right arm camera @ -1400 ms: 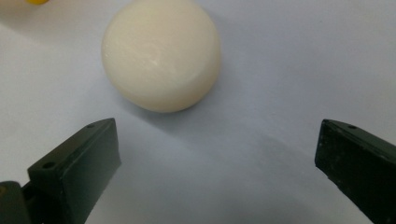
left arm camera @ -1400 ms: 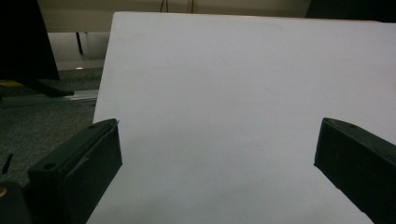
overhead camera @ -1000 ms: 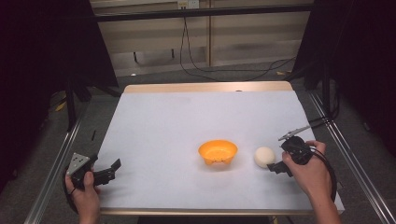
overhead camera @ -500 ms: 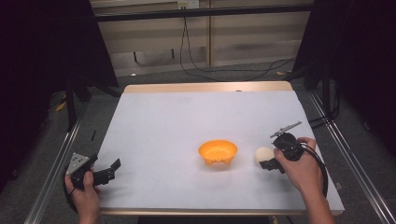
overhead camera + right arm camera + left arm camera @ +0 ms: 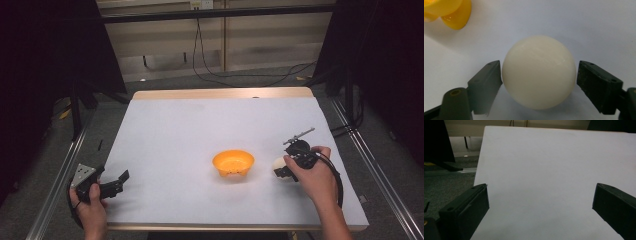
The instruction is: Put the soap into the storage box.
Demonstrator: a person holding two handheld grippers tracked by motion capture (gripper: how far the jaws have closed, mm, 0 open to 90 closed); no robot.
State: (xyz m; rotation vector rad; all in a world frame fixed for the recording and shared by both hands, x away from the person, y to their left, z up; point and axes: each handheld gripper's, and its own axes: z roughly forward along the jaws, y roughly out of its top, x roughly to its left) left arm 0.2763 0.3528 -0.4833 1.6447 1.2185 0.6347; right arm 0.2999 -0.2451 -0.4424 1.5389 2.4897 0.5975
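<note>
A cream-white ball (image 5: pixel 277 163) rests on the white table (image 5: pixel 200 125), just right of an orange bowl (image 5: pixel 233 162). My right gripper (image 5: pixel 280 169) has just been closing its jaws with the ball between them. In the right gripper view both pads touch the sides of the ball (image 5: pixel 539 72), so the right gripper (image 5: pixel 539 78) is shut on it, and the bowl (image 5: pixel 454 12) peeks in at the upper left. My left gripper (image 5: pixel 119 181) lies at the table's near left corner. Its jaws stand wide apart over bare table in the left gripper view (image 5: pixel 540 205).
Metal rails run along both sides of the table, one on the left (image 5: pixel 55 185) and one on the right (image 5: pixel 385 190). Cables (image 5: pixel 225 75) lie on the floor beyond the far edge. A cable loops from the right gripper around the hand (image 5: pixel 320 180).
The right hand has slid left up to the ball, and its jaws have closed on it. The left hand and gripper have stayed in place.
</note>
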